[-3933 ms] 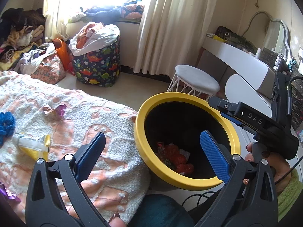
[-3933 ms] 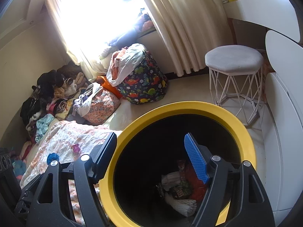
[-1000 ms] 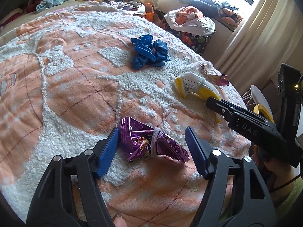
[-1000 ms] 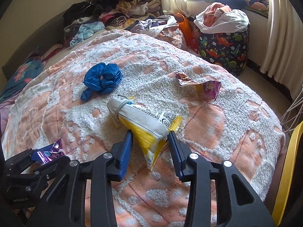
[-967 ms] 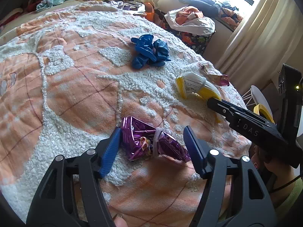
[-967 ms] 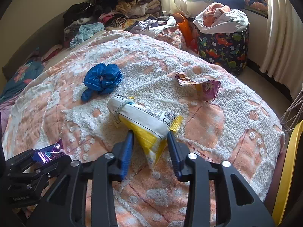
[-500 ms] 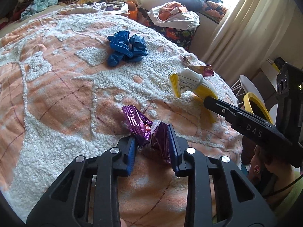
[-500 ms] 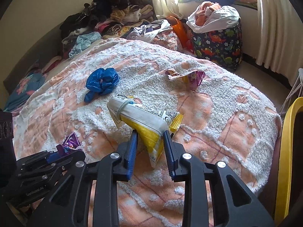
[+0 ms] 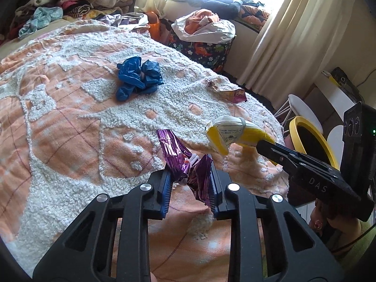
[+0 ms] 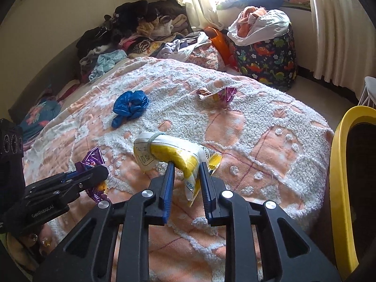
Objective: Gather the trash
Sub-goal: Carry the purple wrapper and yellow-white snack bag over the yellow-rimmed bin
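- My left gripper [image 9: 189, 184] had just been closing and pinched the purple foil wrapper [image 9: 181, 157], lifted just above the bedspread [image 9: 70, 127].
- My right gripper [image 10: 185, 183] had just been closing too, and clamped the yellow snack bag [image 10: 174, 155].
- 2 more scraps lay on the bedspread: a blue plastic bag [image 10: 130, 105] and a torn wrapper [image 10: 218, 96].
- The yellow-rimmed bin [image 10: 340, 188] stood beside the bed; I couldn't see its contents.
- The dinosaur-print basket [image 10: 268, 56] held heaped clothes.

Yellow bin [image 10: 338, 188] cut by edge
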